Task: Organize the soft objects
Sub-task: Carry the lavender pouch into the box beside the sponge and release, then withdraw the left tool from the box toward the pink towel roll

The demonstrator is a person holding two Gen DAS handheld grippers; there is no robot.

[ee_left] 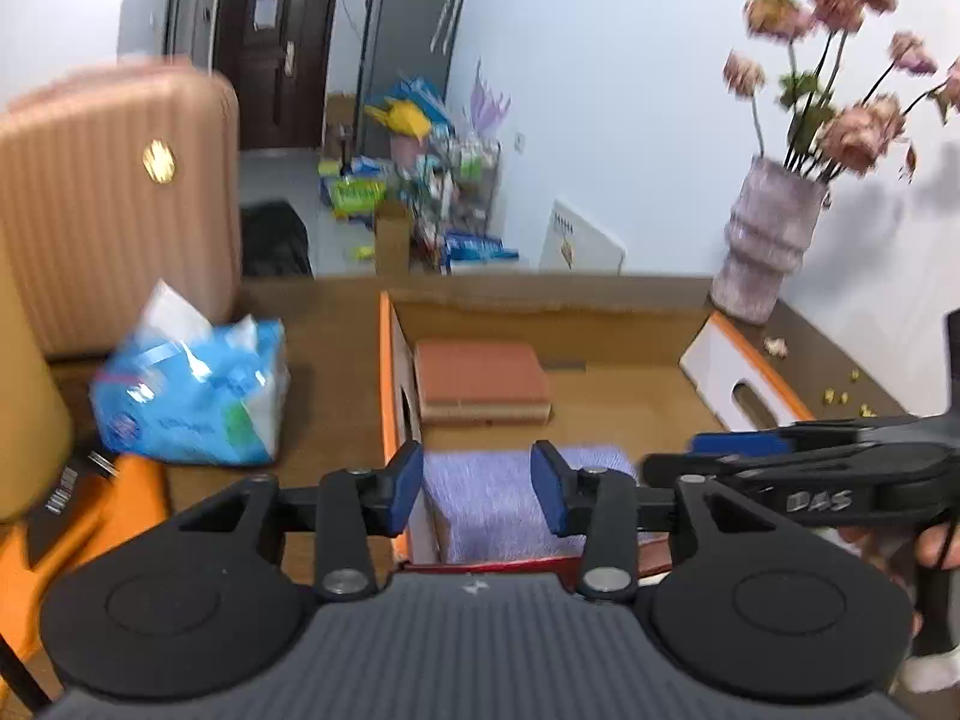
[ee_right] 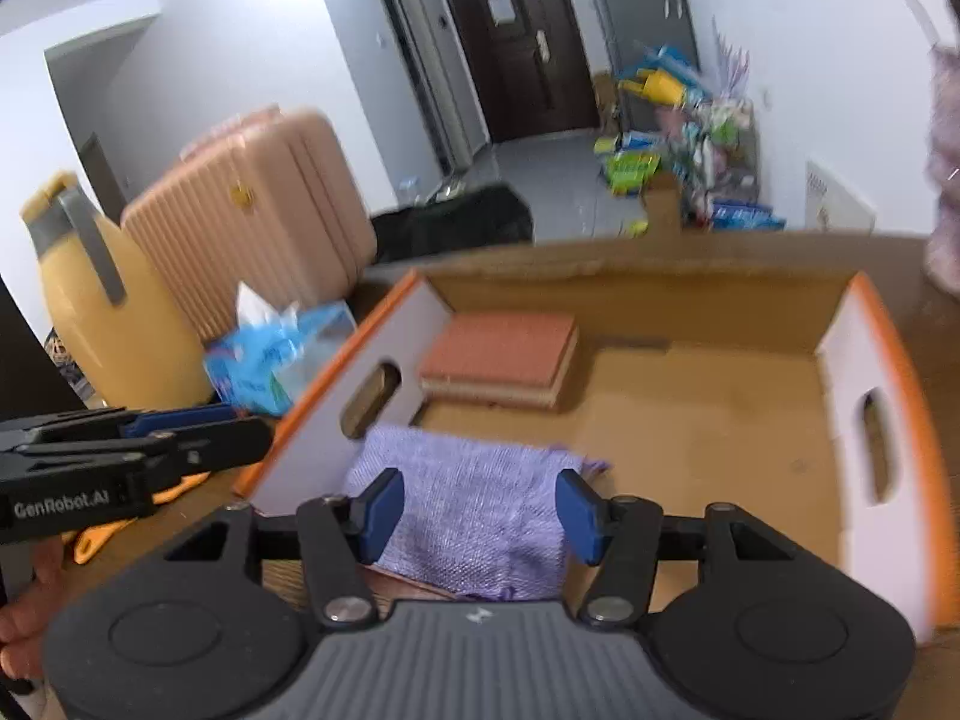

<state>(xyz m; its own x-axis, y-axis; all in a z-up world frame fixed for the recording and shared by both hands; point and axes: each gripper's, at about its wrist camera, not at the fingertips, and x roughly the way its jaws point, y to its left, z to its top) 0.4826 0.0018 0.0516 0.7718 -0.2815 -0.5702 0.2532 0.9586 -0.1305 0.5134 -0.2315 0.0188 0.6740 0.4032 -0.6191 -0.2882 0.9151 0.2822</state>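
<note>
Both grippers hovering at the near end of the cardboard box, fingers spread, gripping nothing.

The left gripper and right gripper are framing a folded lilac woven cloth lying flat in the orange-edged cardboard box, near-left corner, long axis running front-to-back. Farther in, a terracotta sponge block is resting against the left wall.

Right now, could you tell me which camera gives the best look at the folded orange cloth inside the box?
The right wrist view: the orange cloth shows its top and layered edges inside the cardboard box. The left wrist view shows it flatter, against the box's left wall.
</note>
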